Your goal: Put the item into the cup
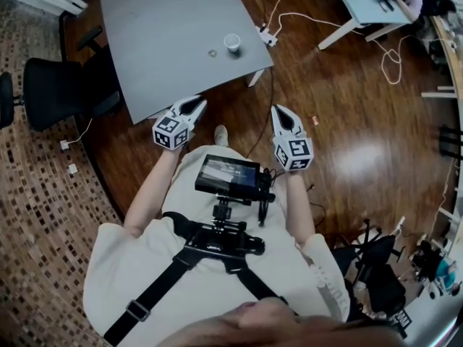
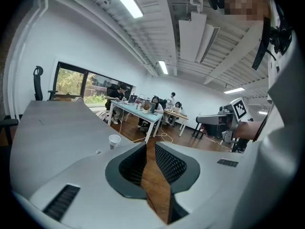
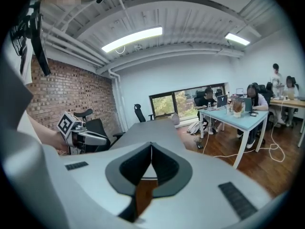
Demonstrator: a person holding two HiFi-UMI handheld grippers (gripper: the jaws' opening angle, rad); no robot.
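Item (image 1: 213,52) lies on the grey table (image 1: 166,20), upper centre of the head view, just left of the white cup (image 1: 231,43). Left gripper (image 1: 197,103), below the table edge: jaws slightly apart, nothing between them. Right gripper (image 1: 279,111), mid-frame over the wood floor (image 1: 347,121): jaws together, empty.

Before me the grey table (image 1: 166,27) lies open toward eleven o'clock, with only the cup (image 1: 231,43) and small item (image 1: 213,52) standing at twelve.
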